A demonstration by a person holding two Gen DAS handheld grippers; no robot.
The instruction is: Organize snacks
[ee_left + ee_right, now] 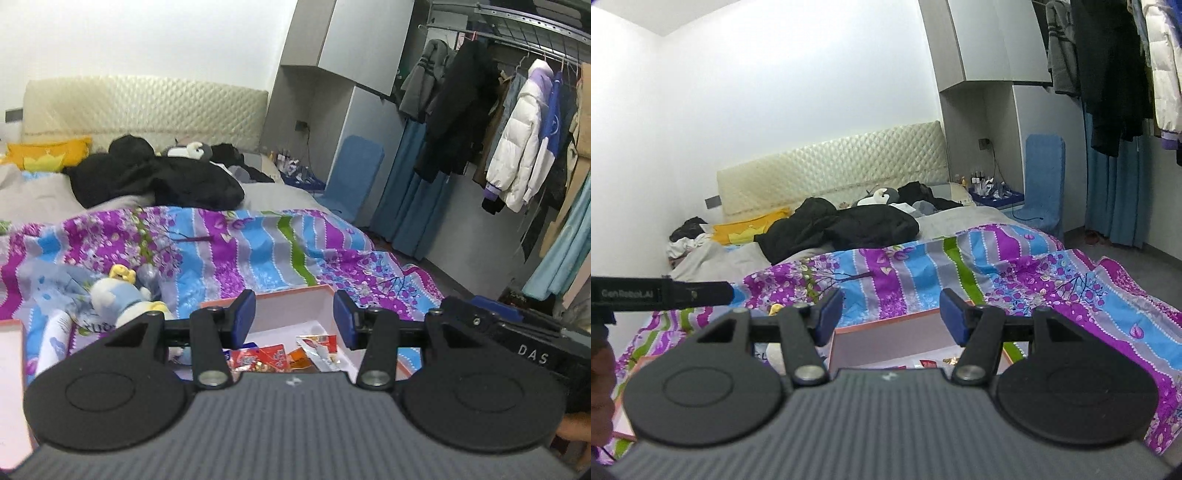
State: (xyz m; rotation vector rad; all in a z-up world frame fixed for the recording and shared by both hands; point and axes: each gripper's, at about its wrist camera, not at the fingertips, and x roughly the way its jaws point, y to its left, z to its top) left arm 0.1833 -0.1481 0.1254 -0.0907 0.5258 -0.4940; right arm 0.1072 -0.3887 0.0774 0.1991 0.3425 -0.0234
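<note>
Low in the left wrist view, the left gripper [294, 317] stands with its blue pads [244, 314] parted and nothing between them; the right gripper [891, 318] in its own view is likewise released and empty. Its black body also shows at the right edge of the left view.

Just beyond the left fingertips, at lower centre of the frame, sits an open pink cardboard box [295, 301] on the bed, and inside it lie the snack packets [284, 356]: red and orange sachets plus a white one, loosely heaped on the box floor. The same box [897, 332] appears below the right fingertips, with only a sliver of wrappers visible.

To the lower left of the left view lie a plush toy [122, 299] and a white tube [55, 339]; a second pink edge at the far left may be the lid (I cannot be sure).

Both tools appear raised above the box, so the step in hand looks like a reach between picks. To do it well, I would descend straight over one packet, pinch it across its flat width, and keep the other gripper clear of the box wall.

Farther off spread the floral quilt [240, 243], a black coat [159, 177], the padded headboard [144, 103] and hanging clothes [517, 147] at the right.
</note>
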